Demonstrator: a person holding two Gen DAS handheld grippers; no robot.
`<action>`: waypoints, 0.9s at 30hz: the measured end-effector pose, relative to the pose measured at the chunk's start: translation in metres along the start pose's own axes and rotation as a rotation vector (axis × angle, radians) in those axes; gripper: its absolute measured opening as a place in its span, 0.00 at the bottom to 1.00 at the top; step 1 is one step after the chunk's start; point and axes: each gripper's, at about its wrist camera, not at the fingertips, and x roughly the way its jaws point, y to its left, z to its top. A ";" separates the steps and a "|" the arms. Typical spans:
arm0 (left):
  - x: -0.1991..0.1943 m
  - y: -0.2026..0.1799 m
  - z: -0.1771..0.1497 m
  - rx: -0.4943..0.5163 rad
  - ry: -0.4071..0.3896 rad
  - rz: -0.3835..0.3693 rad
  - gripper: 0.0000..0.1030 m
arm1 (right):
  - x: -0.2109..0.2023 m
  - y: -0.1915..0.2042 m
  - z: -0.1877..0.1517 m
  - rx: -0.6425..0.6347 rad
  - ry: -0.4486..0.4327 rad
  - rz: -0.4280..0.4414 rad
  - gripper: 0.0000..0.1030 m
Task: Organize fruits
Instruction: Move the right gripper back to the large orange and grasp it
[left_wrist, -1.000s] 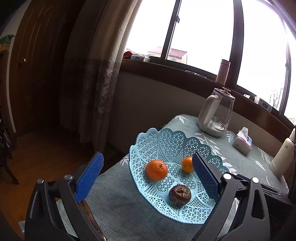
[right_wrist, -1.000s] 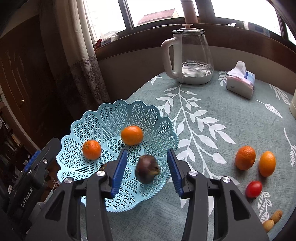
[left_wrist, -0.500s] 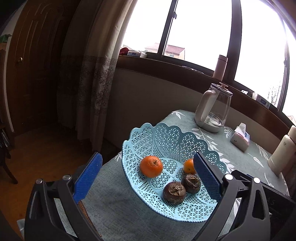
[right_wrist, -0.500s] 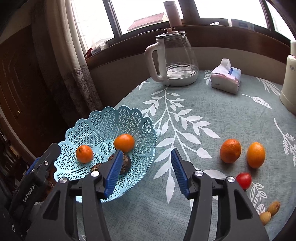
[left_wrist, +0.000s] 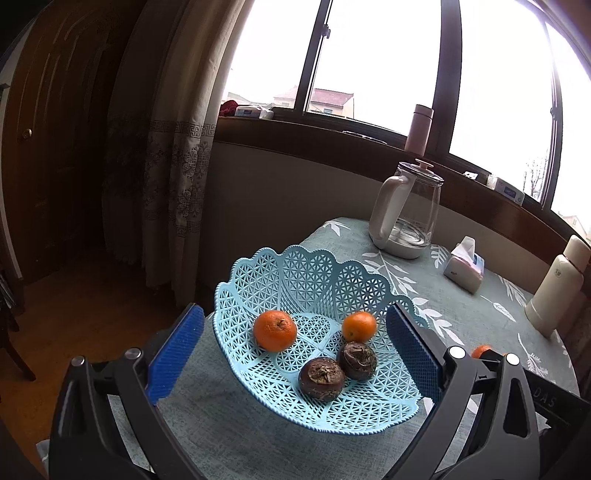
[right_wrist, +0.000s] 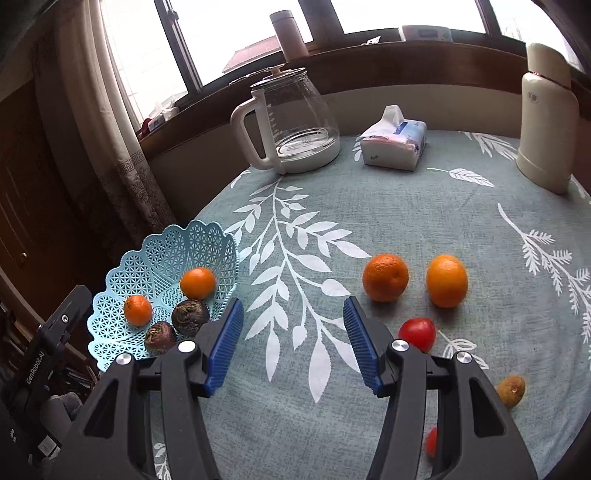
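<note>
A light-blue lattice basket (left_wrist: 314, 273) (right_wrist: 162, 251) stands at the table's left edge. In it lie two oranges (left_wrist: 275, 329) (left_wrist: 359, 326) and two dark brown fruits (left_wrist: 321, 378) (left_wrist: 357, 360). My left gripper (left_wrist: 293, 358) hovers open just in front of the basket, holding nothing. My right gripper (right_wrist: 293, 341) is open and empty over bare cloth to the right of the basket. Two more oranges (right_wrist: 385, 277) (right_wrist: 446, 280) and a red tomato (right_wrist: 417, 333) lie on the cloth ahead and right of it. A small tan fruit (right_wrist: 511, 390) lies further right.
A glass kettle (right_wrist: 291, 125), a tissue pack (right_wrist: 393, 142) and a cream flask (right_wrist: 546, 129) stand at the table's back. Another red fruit (right_wrist: 431, 446) peeks out beside the right gripper's arm. The left gripper's body (right_wrist: 48, 343) sits beside the basket. Curtain and floor lie left.
The right gripper let a dark fruit drop into the basket, then drew back and swung right over the cloth. The left gripper stayed open, shifting only slightly.
</note>
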 end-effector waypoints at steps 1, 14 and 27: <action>-0.001 -0.002 0.000 0.006 0.000 -0.004 0.97 | -0.002 -0.005 -0.001 0.008 -0.002 -0.007 0.55; -0.010 -0.038 -0.008 0.094 0.009 -0.066 0.97 | -0.028 -0.076 -0.006 0.106 -0.026 -0.130 0.55; -0.012 -0.075 -0.023 0.189 0.041 -0.138 0.97 | 0.003 -0.112 0.021 0.155 0.058 -0.147 0.55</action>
